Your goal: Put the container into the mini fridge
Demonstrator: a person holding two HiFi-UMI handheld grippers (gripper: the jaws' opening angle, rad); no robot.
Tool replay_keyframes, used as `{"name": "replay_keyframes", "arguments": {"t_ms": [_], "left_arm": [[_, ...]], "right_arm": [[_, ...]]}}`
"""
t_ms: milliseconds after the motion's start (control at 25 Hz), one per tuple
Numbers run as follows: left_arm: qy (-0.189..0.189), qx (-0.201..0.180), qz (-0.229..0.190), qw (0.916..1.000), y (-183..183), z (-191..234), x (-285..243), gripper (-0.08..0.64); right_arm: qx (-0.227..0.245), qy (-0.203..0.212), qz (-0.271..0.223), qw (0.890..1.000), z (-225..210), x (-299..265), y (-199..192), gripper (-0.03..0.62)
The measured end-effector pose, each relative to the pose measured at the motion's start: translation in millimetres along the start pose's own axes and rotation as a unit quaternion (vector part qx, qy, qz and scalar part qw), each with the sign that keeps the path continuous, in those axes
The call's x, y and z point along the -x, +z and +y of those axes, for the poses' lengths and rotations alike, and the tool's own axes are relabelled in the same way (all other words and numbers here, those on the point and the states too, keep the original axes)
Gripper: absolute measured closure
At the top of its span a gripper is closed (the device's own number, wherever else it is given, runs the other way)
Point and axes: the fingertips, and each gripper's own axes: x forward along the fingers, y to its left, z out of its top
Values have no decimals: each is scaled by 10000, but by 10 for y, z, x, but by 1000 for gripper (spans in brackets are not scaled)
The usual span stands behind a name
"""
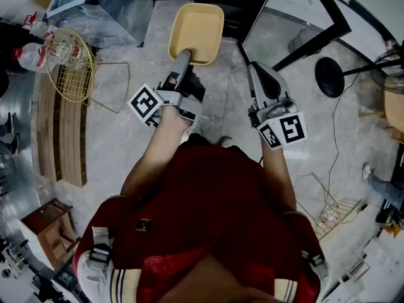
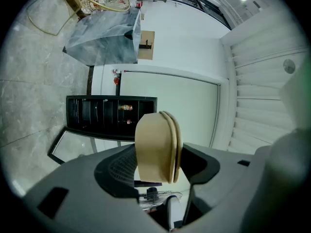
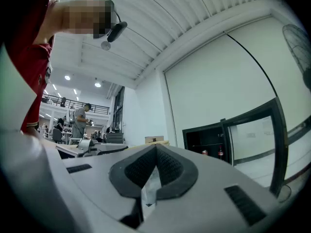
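Left tongs (image 1: 182,57) clamp the container (image 1: 197,30) rim, right tongs (image 1: 255,69) clenched empty, mini fridge (image 2: 111,114) open

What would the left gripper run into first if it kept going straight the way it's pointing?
The left gripper, clamped on the container, points at the open mini fridge. The container would probably reach the fridge's dark interior first, though depth is unclear.
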Motion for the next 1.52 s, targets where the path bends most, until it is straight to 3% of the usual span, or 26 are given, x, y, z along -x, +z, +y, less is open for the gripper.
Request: {"name": "replay_keyframes", "arguments": {"t_ms": [280, 520, 1000, 1320, 1520], "left_arm": [[-16, 85, 85, 9999, 16, 60, 13, 292], [-66, 174, 138, 9997, 568, 83, -66, 292], [-48, 368, 256, 9990, 883, 188, -123, 292], [65, 385, 225, 9990, 937, 315, -366, 291], [155, 212, 151, 9995, 969, 448, -798, 291]], "right_arm": [[-145, -35, -80, 9999, 36, -33, -39, 598], [-61, -224, -46, 9997, 186, -519, -109, 598], [-56, -479, 108, 9988, 274, -794, -231, 598], [-91, -509, 148, 9986, 19, -939, -336, 598], [-154, -386, 89, 9991, -470, -1187, -411, 598]]}}
